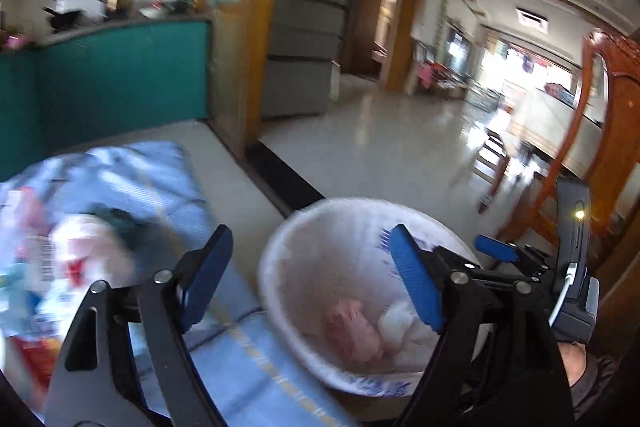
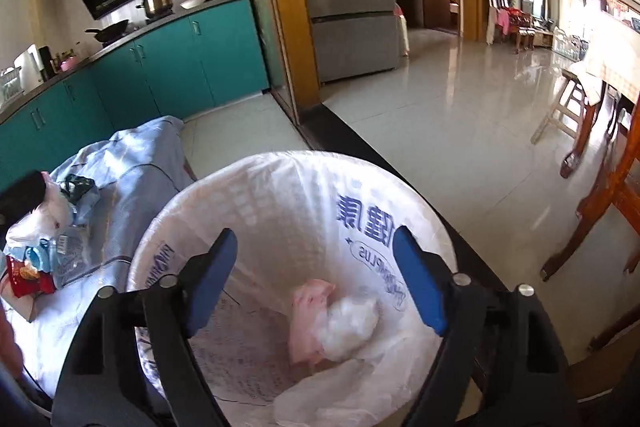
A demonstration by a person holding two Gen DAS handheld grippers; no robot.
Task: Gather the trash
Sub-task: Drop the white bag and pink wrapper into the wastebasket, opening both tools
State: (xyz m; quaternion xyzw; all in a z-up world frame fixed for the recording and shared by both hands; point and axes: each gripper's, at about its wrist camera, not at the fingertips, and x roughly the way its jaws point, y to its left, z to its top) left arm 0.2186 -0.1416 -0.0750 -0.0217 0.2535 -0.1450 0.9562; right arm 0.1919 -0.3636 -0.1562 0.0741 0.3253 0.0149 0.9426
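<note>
A white bin (image 2: 280, 187) lined with a printed plastic bag holds a pink crumpled piece (image 2: 308, 311) and a white wad (image 2: 352, 323). It also shows in the left wrist view (image 1: 340, 227). My right gripper (image 2: 316, 283) is open and empty above the bin's mouth. My left gripper (image 1: 308, 279) is open and empty, over the bin's left rim. Loose trash (image 2: 44, 239) lies on a blue cloth (image 2: 132, 163) to the left: plastic bags, a clear bottle, a red wrapper. It is blurred in the left wrist view (image 1: 68, 259).
Teal kitchen cabinets (image 2: 168, 67) stand behind the cloth. A grey fridge (image 2: 352, 7) stands past the wooden door frame. A wooden table and chair (image 2: 592, 163) are at the right. Shiny tiled floor (image 2: 460, 115) stretches ahead.
</note>
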